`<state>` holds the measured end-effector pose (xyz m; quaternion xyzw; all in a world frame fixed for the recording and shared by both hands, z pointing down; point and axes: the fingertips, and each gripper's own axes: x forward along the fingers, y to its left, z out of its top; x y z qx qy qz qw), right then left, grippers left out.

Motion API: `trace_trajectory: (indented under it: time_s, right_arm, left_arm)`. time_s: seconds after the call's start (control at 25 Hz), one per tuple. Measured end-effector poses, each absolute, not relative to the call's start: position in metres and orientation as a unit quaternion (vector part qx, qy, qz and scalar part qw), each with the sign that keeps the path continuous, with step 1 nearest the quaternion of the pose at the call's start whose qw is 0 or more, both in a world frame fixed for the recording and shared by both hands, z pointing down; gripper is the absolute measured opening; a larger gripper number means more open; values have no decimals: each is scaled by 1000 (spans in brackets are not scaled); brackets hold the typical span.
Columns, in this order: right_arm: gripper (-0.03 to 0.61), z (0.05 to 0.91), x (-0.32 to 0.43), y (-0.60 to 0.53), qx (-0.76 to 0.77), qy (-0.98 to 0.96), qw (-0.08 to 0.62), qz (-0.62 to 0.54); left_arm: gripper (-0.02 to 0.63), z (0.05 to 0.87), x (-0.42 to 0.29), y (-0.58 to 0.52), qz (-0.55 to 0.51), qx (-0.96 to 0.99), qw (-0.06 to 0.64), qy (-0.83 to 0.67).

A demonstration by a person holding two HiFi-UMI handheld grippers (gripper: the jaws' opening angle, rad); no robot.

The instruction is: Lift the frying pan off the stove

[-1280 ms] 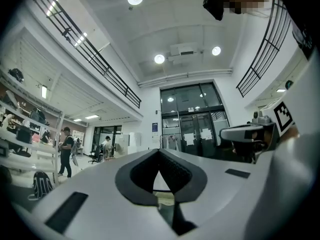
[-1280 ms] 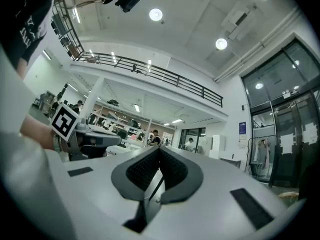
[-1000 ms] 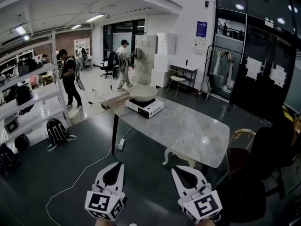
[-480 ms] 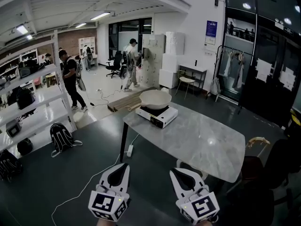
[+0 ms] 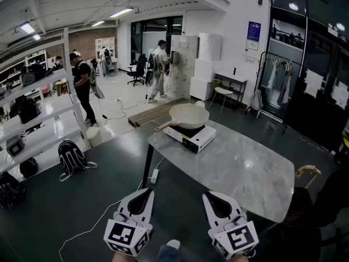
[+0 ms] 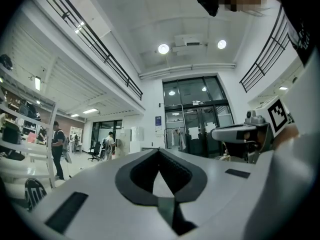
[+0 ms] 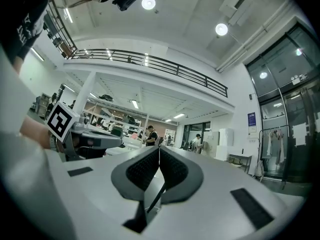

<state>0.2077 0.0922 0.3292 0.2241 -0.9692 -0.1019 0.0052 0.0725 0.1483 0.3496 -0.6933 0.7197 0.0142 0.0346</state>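
Head view places the frying pan [image 5: 188,115] on the stove [image 5: 191,137] at the far end of the table [image 5: 240,168], well apart from both tools. Probable fault: a grip on the handle [image 5: 164,126] alone may let the pan tip, or drag the stove toward the table edge. Left gripper [image 5: 148,192] and right gripper [image 5: 208,196] are fully clenched, jaws tip to tip, holding and touching nothing.
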Motion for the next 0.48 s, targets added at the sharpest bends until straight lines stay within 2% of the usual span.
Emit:
trace_trajectory:
  time_s: [0.48]
  right_arm:
    - [25, 344, 92, -26, 209, -976, -16, -56]
  left_arm:
    - [11, 356, -29, 39, -2, -691, 30, 722]
